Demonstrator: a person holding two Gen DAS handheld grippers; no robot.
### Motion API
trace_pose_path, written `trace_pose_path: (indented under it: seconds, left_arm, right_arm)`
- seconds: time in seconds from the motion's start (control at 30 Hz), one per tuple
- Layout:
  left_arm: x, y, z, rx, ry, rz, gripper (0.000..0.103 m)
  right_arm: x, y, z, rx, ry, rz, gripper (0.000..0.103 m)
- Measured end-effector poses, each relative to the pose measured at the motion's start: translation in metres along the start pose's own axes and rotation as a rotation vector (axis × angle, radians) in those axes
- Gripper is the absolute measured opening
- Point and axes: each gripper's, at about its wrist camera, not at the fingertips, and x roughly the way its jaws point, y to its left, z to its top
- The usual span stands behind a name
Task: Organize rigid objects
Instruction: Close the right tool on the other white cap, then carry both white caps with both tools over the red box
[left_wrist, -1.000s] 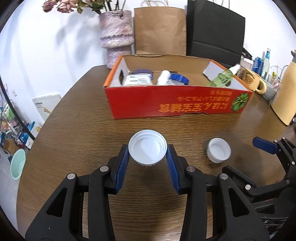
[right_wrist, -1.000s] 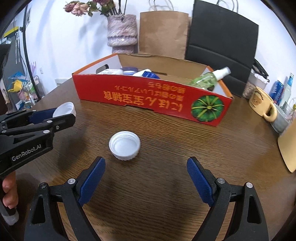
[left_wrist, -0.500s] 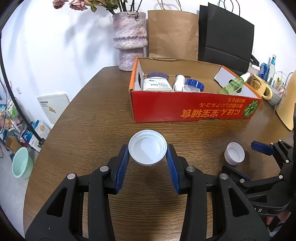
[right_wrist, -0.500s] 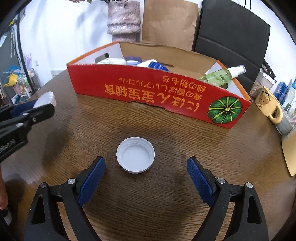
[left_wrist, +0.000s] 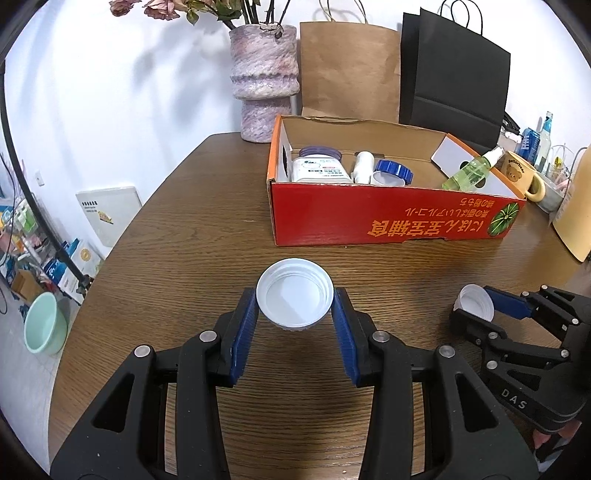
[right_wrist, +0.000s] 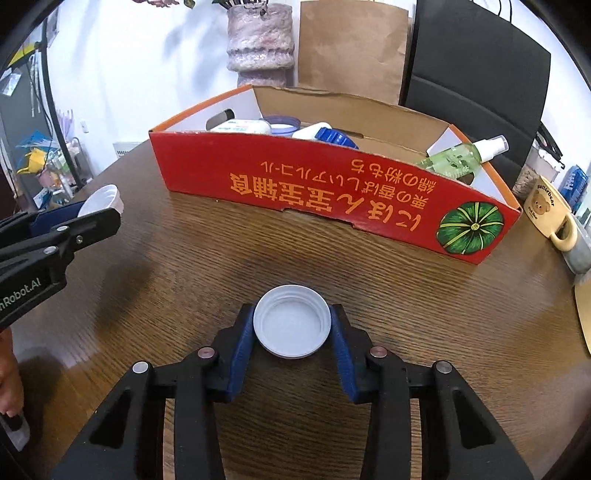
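Note:
My left gripper (left_wrist: 294, 314) is shut on a white lid (left_wrist: 294, 297) and holds it above the wooden table (left_wrist: 177, 236), open side up. My right gripper (right_wrist: 291, 328) is shut on a second white lid (right_wrist: 291, 320) that rests on the table. In the left wrist view the right gripper (left_wrist: 480, 306) shows at the right with that second lid (left_wrist: 474, 302). In the right wrist view the left gripper (right_wrist: 96, 210) shows at the left with the first lid (right_wrist: 99, 199). The red cardboard box (left_wrist: 388, 221) stands behind both; it also shows in the right wrist view (right_wrist: 332, 199).
The box holds a white jar (left_wrist: 320, 170), a white tube (left_wrist: 362, 167), a blue-rimmed lid (left_wrist: 391, 172) and a green spray bottle (left_wrist: 472, 168). A pink vase (left_wrist: 264, 81) and paper bags (left_wrist: 349, 70) stand behind. A bear mug (left_wrist: 519, 177) is at the right.
My right gripper moved forward and closed on the second white lid. My left gripper rose and drew back to the left with its lid still held.

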Motion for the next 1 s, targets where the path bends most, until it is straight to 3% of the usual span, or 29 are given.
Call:
trace_pose_path:
  seconds: [0.63, 1.0]
  left_arm:
    - [-0.005, -0.005, 0.002, -0.003, -0.032, 0.023, 0.037]
    - [-0.017, -0.027, 0.025, 0.024, -0.101, 0.03, 0.037]
  right_arm:
    - [-0.035, -0.005, 0.008, 0.006, -0.158, -0.001, 0.045]
    - [-0.047, -0.02, 0.025, 0.027, -0.227, 0.001, 0.045]
